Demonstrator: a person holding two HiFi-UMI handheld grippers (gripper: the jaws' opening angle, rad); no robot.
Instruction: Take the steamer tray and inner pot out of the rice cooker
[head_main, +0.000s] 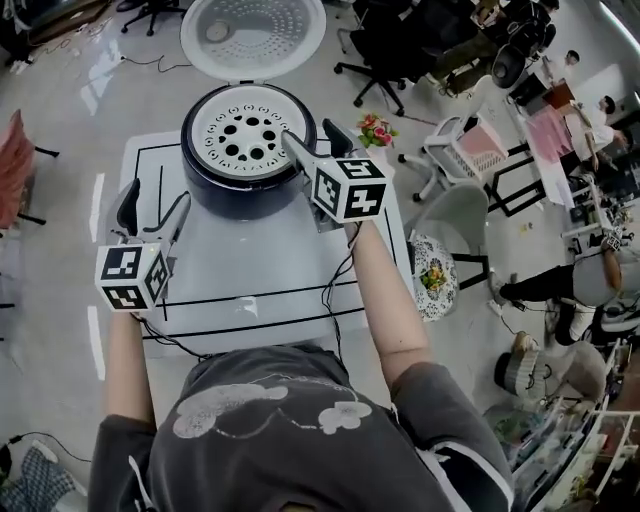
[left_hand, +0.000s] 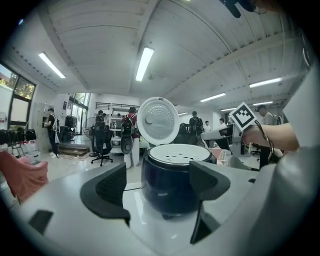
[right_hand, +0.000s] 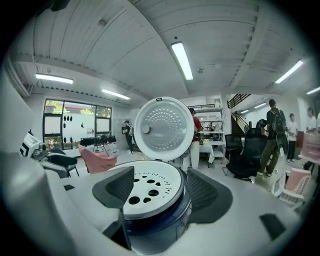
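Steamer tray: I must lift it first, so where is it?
In the head view the steamer tray sits in the open rice cooker at the far centre of the table, the right hand-held gripper at its right rim.

The white table (head_main: 250, 265), marked with black lines, stands on a glossy pale floor (head_main: 60, 100). Beyond the table's far edge are black office chairs (head_main: 385, 50). Beside its right edge stands a pale grey chair (head_main: 455, 215), with a small bunch of flowers (head_main: 377, 130) near its far right corner. A red chair (head_main: 12, 165) sits well to its left. Above the table, a panelled white ceiling (right_hand: 125, 40) carries long tube lights (right_hand: 182, 60). Far past the table, large windows (right_hand: 75, 117) show daylight and a staircase (right_hand: 239, 100) rises.
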